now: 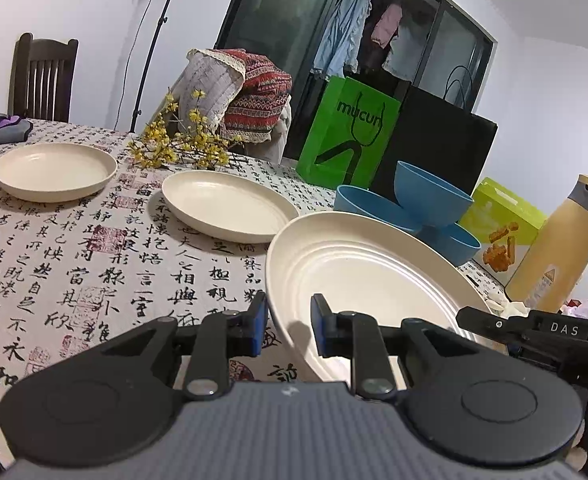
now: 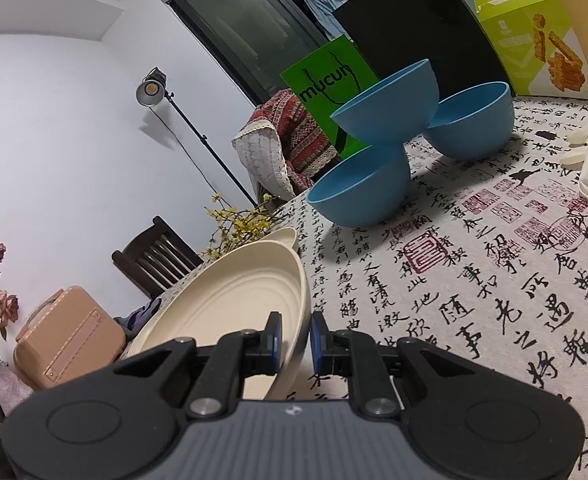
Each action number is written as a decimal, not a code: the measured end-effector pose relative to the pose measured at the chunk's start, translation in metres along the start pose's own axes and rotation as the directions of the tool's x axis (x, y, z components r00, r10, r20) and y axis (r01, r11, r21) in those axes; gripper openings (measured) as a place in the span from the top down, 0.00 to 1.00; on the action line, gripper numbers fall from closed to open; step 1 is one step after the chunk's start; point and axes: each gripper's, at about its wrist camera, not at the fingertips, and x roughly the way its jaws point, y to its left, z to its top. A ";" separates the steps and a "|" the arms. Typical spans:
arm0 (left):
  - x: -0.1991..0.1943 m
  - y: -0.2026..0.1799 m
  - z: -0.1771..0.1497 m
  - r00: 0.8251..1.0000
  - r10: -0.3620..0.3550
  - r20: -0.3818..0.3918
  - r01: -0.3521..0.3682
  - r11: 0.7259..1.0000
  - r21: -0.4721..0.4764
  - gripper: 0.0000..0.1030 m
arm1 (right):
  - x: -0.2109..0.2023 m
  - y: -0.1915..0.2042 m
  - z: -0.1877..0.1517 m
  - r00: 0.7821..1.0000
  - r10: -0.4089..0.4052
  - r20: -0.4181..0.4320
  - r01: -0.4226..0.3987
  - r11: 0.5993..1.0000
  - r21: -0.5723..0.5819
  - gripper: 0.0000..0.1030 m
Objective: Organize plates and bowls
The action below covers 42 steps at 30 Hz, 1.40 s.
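Left wrist view is showing me the table [image 1: 73, 264] under its calligraphy cloth, where I am carrying the nearest cream plate [image 1: 358, 276], tilted and lifted off the cloth near the table's near edge. I am judging this as the plate-gathering step: two more cream plates, one mid-table [image 1: 225, 204] and one toward the far left edge [image 1: 53, 170], are waiting as stacking spots, while three blue bowls [image 2: 378, 144] are sitting piled loosely toward the far right. Next I am needing to level the plate and lower it squarely onto another. Both tools are angling gently downward; the left gripper [image 1: 289, 324] is pinching the plate's near rim, and the right gripper [image 2: 296, 338] is clamping its right rim.
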 end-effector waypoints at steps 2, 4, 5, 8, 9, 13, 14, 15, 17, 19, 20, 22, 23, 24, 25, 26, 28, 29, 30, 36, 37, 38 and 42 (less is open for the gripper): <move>0.002 -0.001 -0.002 1.000 -0.002 -0.006 0.002 1.000 0.000 0.78 | -0.001 -0.003 -0.001 1.000 -0.006 -0.002 0.006 1.000 0.001 0.86; 0.004 -0.002 -0.003 1.000 -0.003 -0.011 0.003 1.000 0.001 0.78 | -0.001 -0.005 -0.002 1.000 -0.011 -0.003 0.011 1.000 0.002 0.86; 0.005 -0.003 -0.004 1.000 -0.004 -0.013 0.004 1.000 0.003 0.78 | -0.001 -0.006 -0.002 1.000 -0.014 -0.003 0.014 1.000 0.002 0.86; 0.008 -0.004 -0.005 1.000 -0.006 -0.020 0.006 1.000 0.004 0.78 | -0.001 -0.009 -0.003 1.000 -0.022 -0.006 0.022 1.000 0.002 0.86; 0.009 -0.005 -0.005 1.000 -0.007 -0.022 0.007 1.000 0.005 0.78 | 0.000 -0.009 -0.003 1.000 -0.024 -0.007 0.024 1.000 0.002 0.86; 0.012 -0.006 -0.007 0.999 -0.011 -0.030 0.012 1.000 0.007 0.78 | 0.000 -0.014 -0.004 0.999 -0.034 -0.011 0.034 0.999 0.006 0.86; 0.013 -0.007 -0.008 0.999 -0.012 -0.032 0.013 1.000 0.008 0.78 | 0.000 -0.015 -0.004 0.999 -0.037 -0.012 0.037 0.999 0.006 0.86; 0.014 -0.007 -0.008 0.999 -0.013 -0.034 0.013 1.000 0.008 0.78 | 0.000 -0.016 -0.004 0.999 -0.039 -0.012 0.039 0.999 0.007 0.86; 0.015 -0.008 -0.010 0.999 -0.014 -0.037 0.014 1.000 0.011 0.78 | 0.000 -0.017 -0.005 0.999 -0.043 -0.013 0.043 0.999 0.008 0.86; 0.017 -0.009 -0.011 0.999 -0.015 -0.042 0.016 1.000 0.013 0.78 | 0.000 -0.019 -0.005 0.999 -0.048 -0.013 0.049 0.999 0.009 0.86; 0.018 -0.009 -0.012 0.999 -0.016 -0.044 0.017 1.000 0.015 0.78 | 0.000 -0.020 -0.006 0.999 -0.051 -0.014 0.051 0.999 0.009 0.86; 0.020 -0.010 -0.013 0.999 -0.018 -0.050 0.019 1.000 0.017 0.78 | 0.000 -0.023 -0.006 0.998 -0.057 -0.014 0.057 0.998 0.012 0.86; 0.021 -0.011 -0.013 0.998 -0.019 -0.053 0.020 1.000 0.018 0.78 | 0.001 -0.024 -0.006 0.998 -0.060 -0.015 0.060 0.998 0.013 0.86; 0.023 -0.011 -0.014 0.998 -0.019 -0.055 0.020 1.000 0.019 0.78 | 0.001 -0.025 -0.006 0.998 -0.062 -0.015 0.062 0.998 0.015 0.86; 0.023 -0.012 -0.015 0.998 -0.020 -0.056 0.021 1.000 0.020 0.78 | 0.001 -0.026 -0.006 0.998 -0.065 -0.016 0.065 0.998 0.016 0.86; 0.025 -0.013 -0.015 0.998 -0.021 -0.058 0.022 1.000 0.021 0.78 | 0.001 -0.027 -0.006 0.998 -0.068 -0.016 0.068 0.998 0.016 0.86; 0.026 -0.013 -0.016 0.998 -0.022 -0.061 0.023 0.999 0.022 0.78 | 0.001 -0.028 -0.006 0.997 -0.072 -0.015 0.072 0.997 0.016 0.86; 0.027 -0.014 -0.017 0.998 -0.022 -0.063 0.024 0.999 0.023 0.78 | 0.001 -0.029 -0.006 0.997 -0.074 -0.015 0.074 0.997 0.016 0.86; 0.028 -0.014 -0.017 0.998 -0.022 -0.065 0.023 0.999 0.024 0.78 | 0.001 -0.030 -0.006 0.997 -0.075 -0.015 0.076 0.997 0.017 0.86; 0.032 -0.015 -0.018 0.997 -0.022 -0.072 0.024 0.999 0.024 0.78 | 0.003 -0.033 -0.007 0.996 -0.086 -0.018 0.086 0.996 0.016 0.86; 0.033 -0.016 -0.019 0.997 -0.022 -0.073 0.024 0.999 0.024 0.78 | 0.004 -0.034 -0.007 0.996 -0.088 -0.019 0.088 0.996 0.016 0.86; 0.033 -0.016 -0.019 0.997 -0.022 -0.075 0.024 0.999 0.024 0.78 | 0.004 -0.034 -0.007 0.996 -0.089 -0.020 0.089 0.996 0.017 0.86; 0.035 -0.016 -0.020 0.996 -0.023 -0.082 0.025 0.999 0.020 0.78 | 0.005 -0.036 -0.008 0.995 -0.094 -0.022 0.094 0.995 0.021 0.86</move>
